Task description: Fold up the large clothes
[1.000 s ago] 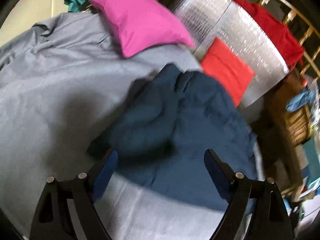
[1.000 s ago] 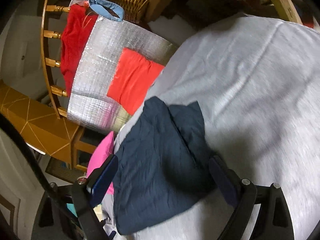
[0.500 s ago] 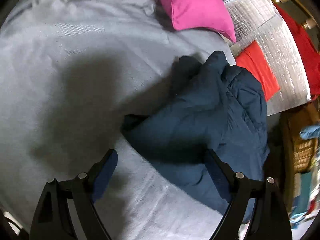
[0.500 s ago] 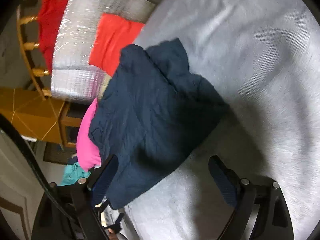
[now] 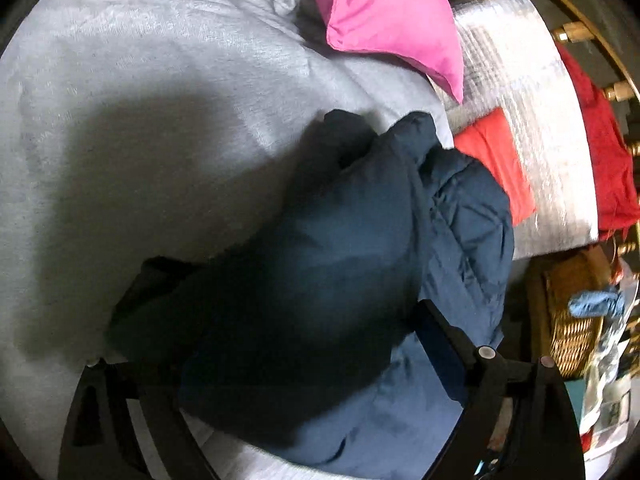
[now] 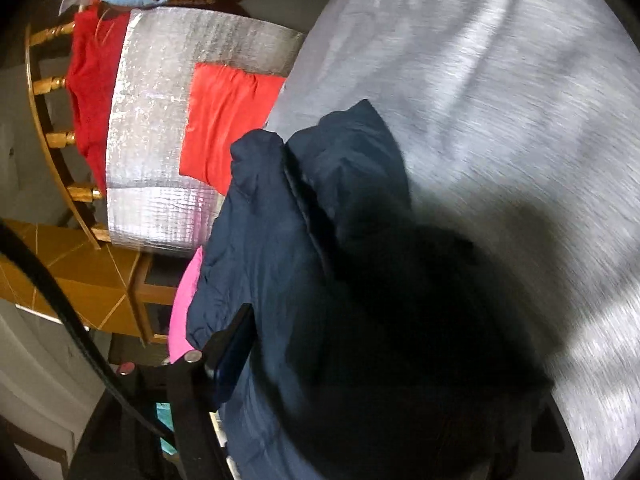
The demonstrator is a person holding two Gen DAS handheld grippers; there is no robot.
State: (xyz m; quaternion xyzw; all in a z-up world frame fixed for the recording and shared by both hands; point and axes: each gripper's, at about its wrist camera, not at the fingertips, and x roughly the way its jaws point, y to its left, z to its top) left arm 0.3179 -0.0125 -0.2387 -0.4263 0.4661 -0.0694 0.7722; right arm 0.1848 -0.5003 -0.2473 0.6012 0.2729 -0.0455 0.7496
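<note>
Both grippers lowered onto navy jacket [image 5: 320, 272], left gripper [image 5: 288, 364] opening, right gripper [image 6: 372, 364] closing, jacket between.

A bed covered in a grey sheet [image 5: 168, 128] carries a crumpled navy garment [image 5: 320, 280] near its edge. A pink pillow [image 5: 388, 20] lies on the sheet just beyond the garment.

The navy jacket [image 5: 320, 280] bulged over my left gripper [image 5: 288, 364], hiding its left finger, so I could not tell whether that pad touched cloth. On my right gripper [image 6: 384, 368] the right finger was lost under the same dark heap. The grey sheet [image 6: 520, 100] was smeared with blur. The pink pillow [image 5: 384, 12] was cut off at the top edge.
</note>
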